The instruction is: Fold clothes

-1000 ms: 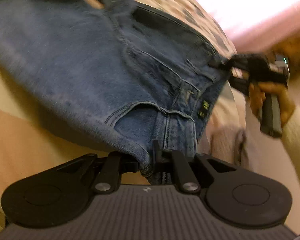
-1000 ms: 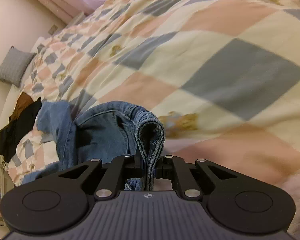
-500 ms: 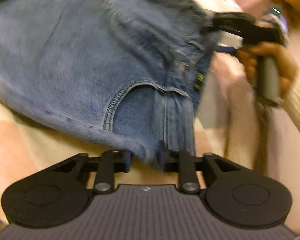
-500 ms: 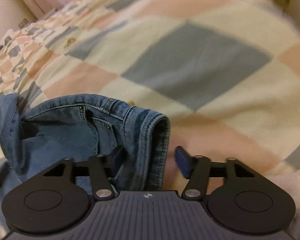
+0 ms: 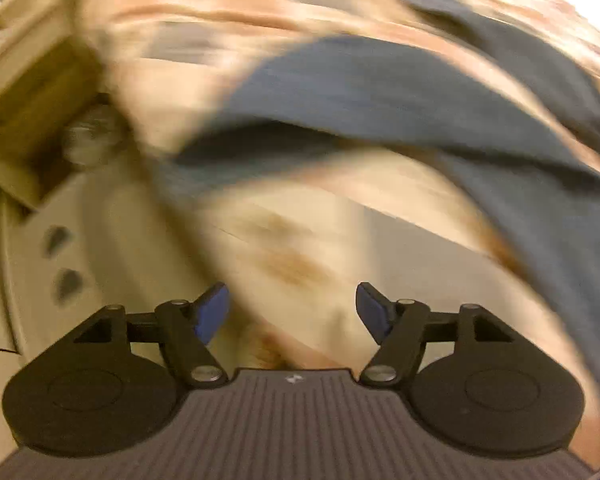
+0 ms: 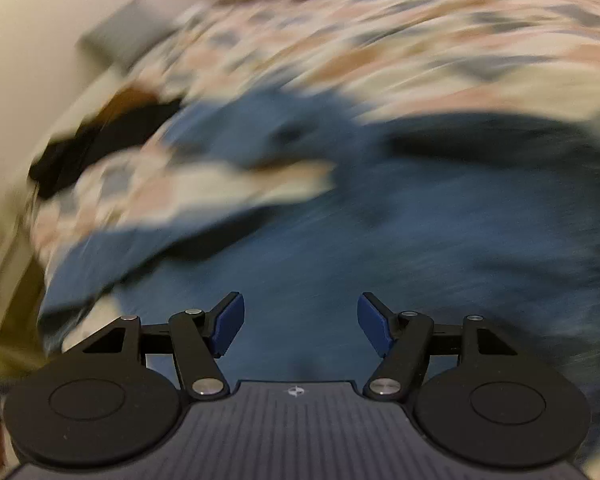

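Blue jeans [image 6: 440, 216], pastel checked quilt [image 6: 380, 40]

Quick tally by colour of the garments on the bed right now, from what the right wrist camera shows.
Blue, the jeans: 1
Black and brown, the dark clothing heap, too blurred to separate: 1
Total: 2, both lying on the patchwork quilt.
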A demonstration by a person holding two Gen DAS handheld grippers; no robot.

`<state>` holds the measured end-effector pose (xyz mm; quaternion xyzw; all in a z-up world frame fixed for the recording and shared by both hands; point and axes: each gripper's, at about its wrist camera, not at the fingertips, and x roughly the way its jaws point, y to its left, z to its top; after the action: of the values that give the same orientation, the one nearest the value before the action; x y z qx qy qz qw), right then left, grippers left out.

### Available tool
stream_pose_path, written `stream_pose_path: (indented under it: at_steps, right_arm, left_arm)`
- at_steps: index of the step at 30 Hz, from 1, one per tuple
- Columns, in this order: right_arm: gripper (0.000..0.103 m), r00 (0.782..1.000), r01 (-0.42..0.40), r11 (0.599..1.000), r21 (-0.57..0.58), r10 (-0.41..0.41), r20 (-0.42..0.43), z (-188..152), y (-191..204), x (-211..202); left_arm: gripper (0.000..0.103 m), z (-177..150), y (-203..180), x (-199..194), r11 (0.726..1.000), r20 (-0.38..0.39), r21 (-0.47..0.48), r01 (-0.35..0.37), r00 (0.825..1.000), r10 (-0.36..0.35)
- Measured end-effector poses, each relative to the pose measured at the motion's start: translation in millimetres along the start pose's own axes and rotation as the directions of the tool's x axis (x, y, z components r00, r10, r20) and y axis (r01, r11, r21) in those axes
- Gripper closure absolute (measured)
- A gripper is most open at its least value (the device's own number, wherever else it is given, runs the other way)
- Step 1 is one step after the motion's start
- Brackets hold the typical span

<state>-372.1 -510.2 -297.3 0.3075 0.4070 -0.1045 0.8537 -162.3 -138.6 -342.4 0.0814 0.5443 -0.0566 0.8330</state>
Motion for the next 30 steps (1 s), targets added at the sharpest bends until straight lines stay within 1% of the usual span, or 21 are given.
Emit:
stream_pose_path:
  at_steps: [2, 3, 4, 6, 7, 8, 10, 11, 12, 14, 16, 17, 18, 19, 22, 23, 24, 26, 27, 29, 30]
  right_arm:
    - [0.037, 1.000, -0.006, 0.999, 0.038, 0.007, -0.030, -13, 44, 29]
    - [0.037, 0.999, 0.009, 0.998, 0.063, -0.006, -0.042, -20, 63, 40]
    - [0.037, 0.998, 0.034, 0.995, 0.095, -0.029, -0.061, -24, 82, 52]
    - [0.037, 0.994, 0.070, 0.986, 0.153, -0.057, -0.091, -30, 115, 71]
    - [0.037, 0.993, 0.077, 0.981, 0.178, -0.061, -0.097, -34, 129, 78]
    - [0.037, 0.992, 0.095, 0.979, 0.183, -0.078, -0.099, -34, 141, 84]
    - [0.037, 0.988, 0.135, 0.974, 0.182, -0.119, -0.099, -31, 164, 95]
    - [0.037, 0.987, 0.149, 0.972, 0.181, -0.135, -0.091, -30, 171, 96]
    - [0.037, 0.985, 0.163, 0.970, 0.179, -0.150, -0.083, -29, 178, 98]
    - [0.038, 0.981, 0.192, 0.964, 0.185, -0.183, -0.063, -26, 185, 96]
    - [0.038, 0.976, 0.219, 0.953, 0.211, -0.215, -0.040, -24, 184, 89]
    - [0.038, 0.974, 0.225, 0.947, 0.230, -0.225, -0.026, -24, 181, 85]
    - [0.038, 0.972, 0.229, 0.940, 0.253, -0.234, -0.012, -24, 176, 80]
    - [0.038, 0.970, 0.233, 0.931, 0.281, -0.242, -0.001, -25, 173, 80]
    - [0.038, 0.968, 0.229, 0.904, 0.361, -0.251, 0.015, -24, 162, 81]
    - [0.038, 0.969, 0.222, 0.900, 0.376, -0.247, 0.019, -24, 161, 81]
    - [0.038, 0.970, 0.215, 0.896, 0.388, -0.242, 0.022, -24, 160, 82]
    - [0.037, 0.971, 0.216, 0.888, 0.406, -0.240, 0.008, -27, 156, 83]
    - [0.036, 0.971, 0.217, 0.883, 0.415, -0.239, 0.000, -28, 154, 83]
    - [0.036, 0.974, 0.211, 0.867, 0.451, -0.227, -0.019, -31, 147, 85]
    - [0.036, 0.975, 0.208, 0.858, 0.469, -0.221, -0.028, -33, 144, 85]
  left_arm:
    - [0.037, 27, 44, 32, 0.999, -0.025, -0.039, 0.013, 1.000, -0.014]
    - [0.037, 38, 65, 48, 0.996, -0.059, -0.084, 0.040, 0.997, -0.045]
    - [0.037, 49, 88, 63, 0.986, -0.098, -0.145, 0.084, 0.990, -0.099]
    - [0.037, 63, 119, 86, 0.953, -0.154, -0.265, 0.147, 0.969, -0.193]
    - [0.040, 64, 133, 96, 0.929, -0.176, -0.314, 0.193, 0.950, -0.257]
    - [0.057, 67, 135, 104, 0.918, -0.197, -0.330, 0.222, 0.934, -0.297]
    - [0.095, 78, 135, 106, 0.913, -0.227, -0.290, 0.288, 0.906, -0.358]
    - [0.097, 87, 133, 98, 0.924, -0.227, -0.233, 0.305, 0.906, -0.356]
    - [0.097, 97, 131, 90, 0.931, -0.226, -0.174, 0.321, 0.907, -0.355]
    - [0.097, 132, 130, 61, 0.935, -0.164, -0.044, 0.353, 0.921, -0.355]
    - [0.097, 187, 134, 34, 0.935, -0.037, 0.047, 0.351, 0.936, -0.350]
    - [0.096, 214, 136, 21, 0.934, 0.028, 0.093, 0.344, 0.937, -0.348]
    - [0.096, 243, 132, 14, 0.938, 0.100, 0.152, 0.312, 0.939, -0.328]
    - [0.097, 275, 125, 10, 0.939, 0.179, 0.208, 0.272, 0.934, -0.310]
    - [0.094, 348, 92, 20, 0.946, 0.306, 0.268, 0.183, 0.915, -0.263]
    - [0.089, 362, 85, 25, 0.945, 0.317, 0.278, 0.174, 0.912, -0.262]
    - [0.086, 364, 80, 28, 0.943, 0.306, 0.281, 0.177, 0.915, -0.263]
    - [0.062, 367, 68, 36, 0.941, 0.282, 0.286, 0.183, 0.922, -0.265]
    - [0.060, 360, 65, 45, 0.940, 0.247, 0.280, 0.195, 0.931, -0.267]
    - [0.059, 341, 61, 73, 0.940, 0.124, 0.246, 0.235, 0.955, -0.271]
    - [0.059, 329, 60, 87, 0.946, 0.057, 0.203, 0.254, 0.961, -0.270]
